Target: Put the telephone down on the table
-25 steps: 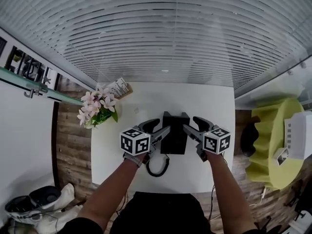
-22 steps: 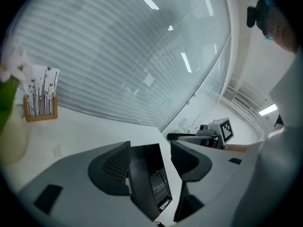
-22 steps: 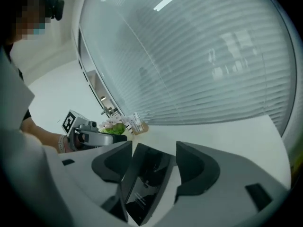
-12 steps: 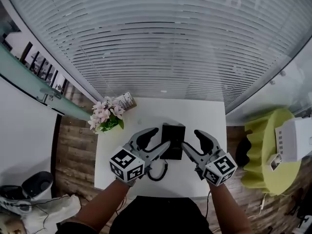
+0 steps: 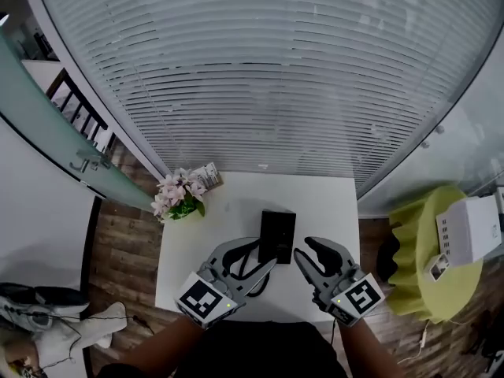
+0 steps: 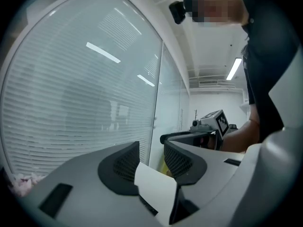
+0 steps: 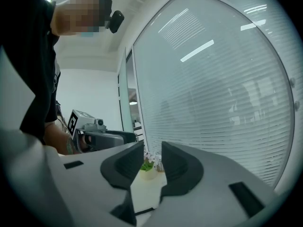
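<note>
Head view shows the telephone (image 5: 277, 235) lying flat on the table (image 5: 327, 203), just beyond both sets of fingertips and apart from them. The left gripper (image 5: 262, 258) and right gripper (image 5: 304, 250) hold nothing, their jaws half apart and closing on air. The task looks done.

The right gripper's (image 7: 152, 155) jaws are closing with a narrow gap left and nothing between them. Through the gap show the white table (image 7: 147, 195) and flowers (image 7: 147, 164) at its far edge. The left gripper (image 7: 132, 137) is raised at left, blinds (image 7: 227, 103) at right.
</note>
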`<act>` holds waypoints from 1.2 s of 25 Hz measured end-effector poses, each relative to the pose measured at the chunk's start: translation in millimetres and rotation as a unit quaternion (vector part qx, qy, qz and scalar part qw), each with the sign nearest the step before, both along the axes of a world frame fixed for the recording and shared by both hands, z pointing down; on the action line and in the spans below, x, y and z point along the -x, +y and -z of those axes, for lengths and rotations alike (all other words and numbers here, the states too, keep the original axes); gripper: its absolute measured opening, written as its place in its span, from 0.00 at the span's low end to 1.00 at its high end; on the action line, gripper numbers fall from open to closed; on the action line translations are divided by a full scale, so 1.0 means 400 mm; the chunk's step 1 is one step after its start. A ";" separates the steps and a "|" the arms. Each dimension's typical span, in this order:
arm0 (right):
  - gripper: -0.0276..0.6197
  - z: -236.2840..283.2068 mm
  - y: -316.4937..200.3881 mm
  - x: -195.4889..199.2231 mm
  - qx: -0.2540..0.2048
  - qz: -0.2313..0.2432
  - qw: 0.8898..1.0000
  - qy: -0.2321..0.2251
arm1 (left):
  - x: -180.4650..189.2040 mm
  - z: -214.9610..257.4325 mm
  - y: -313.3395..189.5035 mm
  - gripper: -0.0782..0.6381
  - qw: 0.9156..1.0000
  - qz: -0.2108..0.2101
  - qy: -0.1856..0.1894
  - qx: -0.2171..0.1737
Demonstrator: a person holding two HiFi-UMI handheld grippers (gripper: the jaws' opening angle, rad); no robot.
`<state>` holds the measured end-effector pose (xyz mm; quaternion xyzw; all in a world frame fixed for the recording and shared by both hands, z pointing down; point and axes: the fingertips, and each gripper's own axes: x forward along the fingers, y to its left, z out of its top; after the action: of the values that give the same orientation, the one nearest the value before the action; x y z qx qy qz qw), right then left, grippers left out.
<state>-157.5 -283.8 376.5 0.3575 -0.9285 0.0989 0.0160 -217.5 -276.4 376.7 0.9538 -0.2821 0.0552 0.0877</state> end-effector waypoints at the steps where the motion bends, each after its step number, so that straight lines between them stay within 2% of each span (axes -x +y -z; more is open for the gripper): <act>1: 0.20 0.008 0.005 -0.001 -0.006 -0.003 1.000 -0.002 | -0.002 0.001 0.005 0.33 1.000 0.000 -0.006 -0.009; 2: 0.14 0.017 0.009 -0.001 -0.013 -0.004 1.000 -0.004 | -0.004 0.003 0.008 0.29 1.000 0.001 -0.004 -0.011; 3: 0.12 0.025 0.013 0.001 -0.020 -0.003 1.000 -0.005 | -0.006 0.007 0.008 0.25 1.000 0.005 0.003 -0.011; 5: 0.10 0.037 0.020 0.007 -0.032 -0.001 0.999 -0.004 | -0.009 0.012 0.006 0.17 1.000 0.010 0.008 -0.017; 8: 0.09 0.042 0.031 0.021 -0.043 0.003 0.999 0.007 | -0.006 0.013 0.003 0.12 1.000 0.017 0.009 -0.023; 19: 0.08 0.038 0.031 0.036 -0.043 0.002 0.999 0.019 | -0.016 0.018 0.004 0.12 1.000 0.013 0.027 -0.007; 26: 0.08 0.030 0.025 0.033 -0.037 0.002 0.999 0.026 | -0.027 0.013 0.004 0.12 1.000 0.005 0.014 -0.013; 30: 0.08 0.025 0.021 0.036 -0.032 0.001 0.999 0.033 | -0.029 0.015 0.003 0.12 1.000 0.008 0.021 -0.009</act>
<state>-171.9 -275.3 366.5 0.3599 -0.9306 0.0568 0.0356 -205.9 -275.1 370.7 0.9533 -0.2879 0.0322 0.0850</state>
